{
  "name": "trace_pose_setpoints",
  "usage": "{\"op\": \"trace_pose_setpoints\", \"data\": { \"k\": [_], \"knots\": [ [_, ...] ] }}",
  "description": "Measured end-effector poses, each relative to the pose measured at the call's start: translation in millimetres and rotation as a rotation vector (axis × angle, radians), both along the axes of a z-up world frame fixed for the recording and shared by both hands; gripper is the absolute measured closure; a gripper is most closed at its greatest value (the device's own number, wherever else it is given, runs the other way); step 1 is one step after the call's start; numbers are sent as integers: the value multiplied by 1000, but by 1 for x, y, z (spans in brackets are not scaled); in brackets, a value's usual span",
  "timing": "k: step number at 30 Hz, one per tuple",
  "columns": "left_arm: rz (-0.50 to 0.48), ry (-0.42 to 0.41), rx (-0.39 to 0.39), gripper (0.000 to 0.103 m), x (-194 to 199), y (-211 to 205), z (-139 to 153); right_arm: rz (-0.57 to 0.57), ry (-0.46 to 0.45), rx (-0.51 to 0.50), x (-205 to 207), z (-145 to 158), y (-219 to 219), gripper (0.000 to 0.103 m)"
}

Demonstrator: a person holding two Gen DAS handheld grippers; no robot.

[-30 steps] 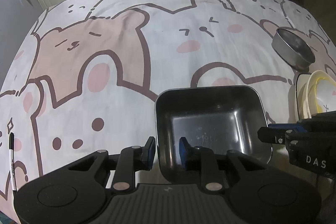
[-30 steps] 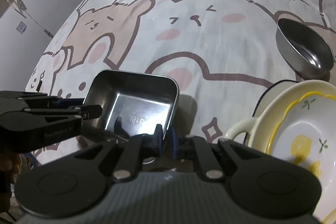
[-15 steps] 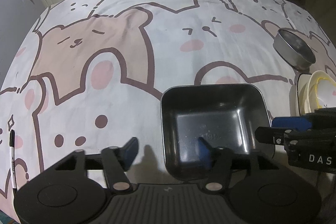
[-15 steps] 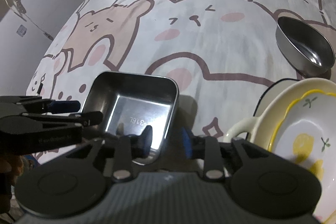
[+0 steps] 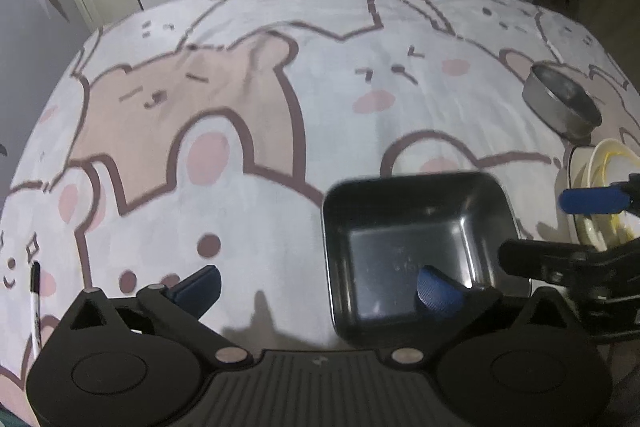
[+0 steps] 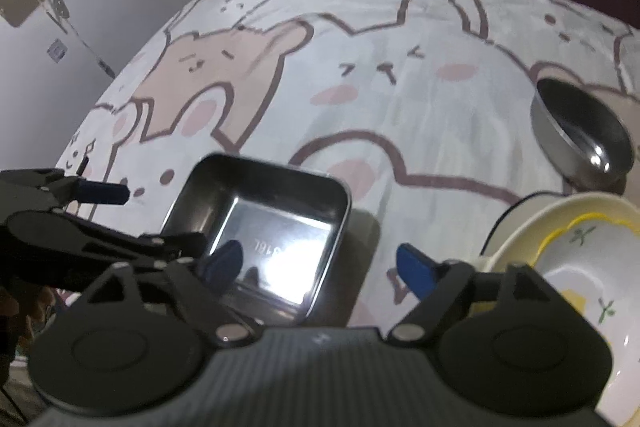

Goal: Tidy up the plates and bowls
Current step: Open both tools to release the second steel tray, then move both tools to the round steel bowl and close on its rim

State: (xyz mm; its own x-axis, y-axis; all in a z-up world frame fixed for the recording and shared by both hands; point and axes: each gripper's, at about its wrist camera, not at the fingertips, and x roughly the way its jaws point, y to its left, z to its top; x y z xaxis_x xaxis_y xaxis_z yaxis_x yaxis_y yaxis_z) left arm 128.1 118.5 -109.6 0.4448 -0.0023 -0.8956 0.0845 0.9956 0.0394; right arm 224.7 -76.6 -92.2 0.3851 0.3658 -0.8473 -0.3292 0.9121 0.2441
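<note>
The square steel tray (image 5: 416,247) lies on the bear-print cloth (image 5: 280,107), open cloth beyond. Left gripper (image 5: 318,287) and right gripper (image 6: 320,265) jaws are opening, each straddling 1 tray wall untouched. Stacked plates (image 6: 560,259) are cut off.

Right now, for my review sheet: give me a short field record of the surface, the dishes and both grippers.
surface: cartoon bear cloth
square metal tray: resting on the cloth, empty
round metal bowl: apart, beyond the stack
stacked ceramic dishes: right of the tray
left gripper: jaws opening, straddling the tray's left wall, pads clear
right gripper: jaws opening, straddling the tray's right wall, pads clear
pen: far left on the cloth
</note>
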Motion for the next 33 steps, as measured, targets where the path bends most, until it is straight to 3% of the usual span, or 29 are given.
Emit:
{"op": "trace_pose_setpoints", "data": {
  "k": [2, 10, 17, 24, 33],
  "knots": [
    [9, -28, 6, 0, 2, 0, 6, -4, -14, 23, 2, 5, -5, 1],
    [51, -139, -68, 0, 23, -16, 37, -34, -147, 45, 14, 36, -43, 0],
    [25, -224, -137, 0, 51, -63, 54, -139, -216, 47, 36, 58, -105, 0],
    [-26, -234, -170, 0, 76, -116, 53, -240, -254, 11, 57, 64, -169, 0],
    [-99, -221, -232, 0, 110, -181, 45, -341, -200, -64, 82, 41, -233, 0]
  ]
}}
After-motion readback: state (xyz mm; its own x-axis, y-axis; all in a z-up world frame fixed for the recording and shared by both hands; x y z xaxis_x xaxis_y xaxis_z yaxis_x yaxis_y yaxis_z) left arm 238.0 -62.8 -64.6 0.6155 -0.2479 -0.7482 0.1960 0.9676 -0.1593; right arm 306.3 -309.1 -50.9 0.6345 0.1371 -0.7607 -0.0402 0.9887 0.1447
